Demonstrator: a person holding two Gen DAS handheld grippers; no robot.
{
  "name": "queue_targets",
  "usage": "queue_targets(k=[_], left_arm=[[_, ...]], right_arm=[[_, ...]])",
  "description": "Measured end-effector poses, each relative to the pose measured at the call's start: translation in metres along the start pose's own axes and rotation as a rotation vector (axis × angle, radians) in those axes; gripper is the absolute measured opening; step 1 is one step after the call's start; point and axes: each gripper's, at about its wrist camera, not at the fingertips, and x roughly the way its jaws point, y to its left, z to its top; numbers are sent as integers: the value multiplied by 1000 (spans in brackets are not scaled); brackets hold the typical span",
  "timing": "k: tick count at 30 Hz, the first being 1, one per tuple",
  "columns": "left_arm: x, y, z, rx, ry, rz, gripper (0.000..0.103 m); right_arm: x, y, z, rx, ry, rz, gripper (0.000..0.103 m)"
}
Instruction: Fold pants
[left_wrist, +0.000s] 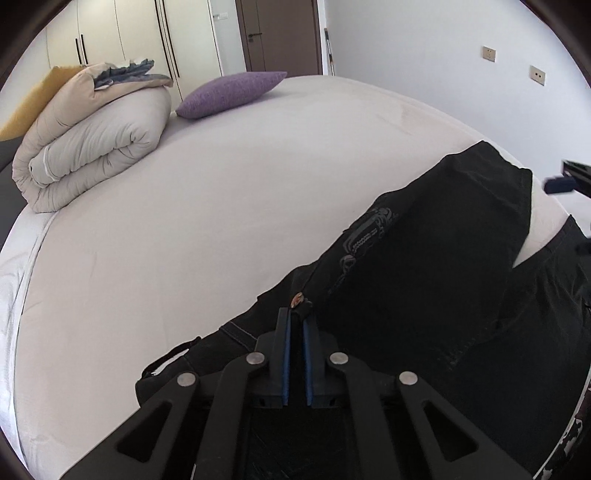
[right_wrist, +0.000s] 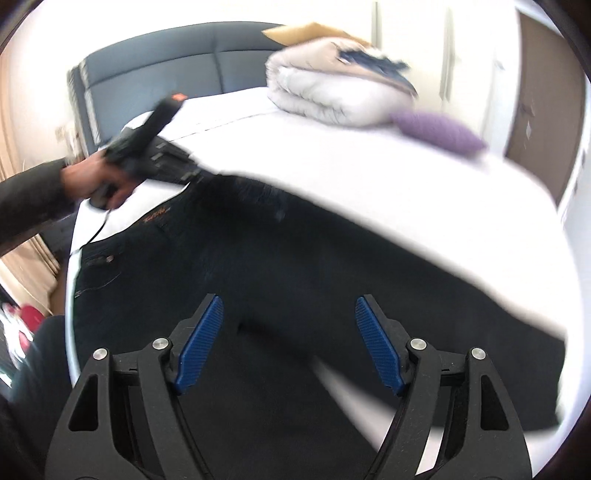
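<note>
Pressed nearly together, the left gripper's (left_wrist: 295, 314) jaws pinch the waistband of the black pants (left_wrist: 443, 266) spread on the bed (left_wrist: 184, 203), while the right gripper (right_wrist: 288, 306) hovers with jaws spread wide over the legs. The fold appears only begun; next, the right likely needs a hold on a leg. The person's left hand (right_wrist: 92, 181) reaches in low from the bedside.

Your pants (left_wrist: 443, 258) are matt black denim with a metal button (left_wrist: 297, 300). Gripper pads (right_wrist: 201, 345): ribbed blue rubber on matt black plastic, shiny metal pivots. Sheet (left_wrist: 184, 221) is smooth cloth; pillow (left_wrist: 231, 94) coarse purple weave.
</note>
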Motion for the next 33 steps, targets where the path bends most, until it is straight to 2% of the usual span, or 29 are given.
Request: queue_targets(k=[3,4,9,11,17,18,19,22,28,33], left_arm=[[-17,-16,-17,-22,-47,-1,5],[-26,-11,-19,-22,-56,2,5],[-41,-19,-31,-51,-94,-7,5],[-40,-16,-32,-45,-92,-3,5],[-40,-13,-39,-58,-109,-11,5],[-42,-15,-40,-56,-108,-9,5],[-42,-15,-41,-52,-110,-4,5],[-47,-16,-44,-51,-120,4,5],[-66,-18,-58,-54,-143,15,6],[-76,-34,-87,-25,-118,16,6]], right_arm=[[25,13,31,-105,-2,-47,74],[37,20,39,-150,13,-52,74],[90,51,55,-286,74,-81,70],[104,54,57,-304,95,-98,62],[132,45,68,-216,151,-93,32],[133,44,67,-215,157,-87,27],[133,44,67,-216,158,-81,18],[127,52,69,-244,150,-60,6],[99,85,66,-359,119,-40,4],[83,131,40,-488,134,-40,4]])
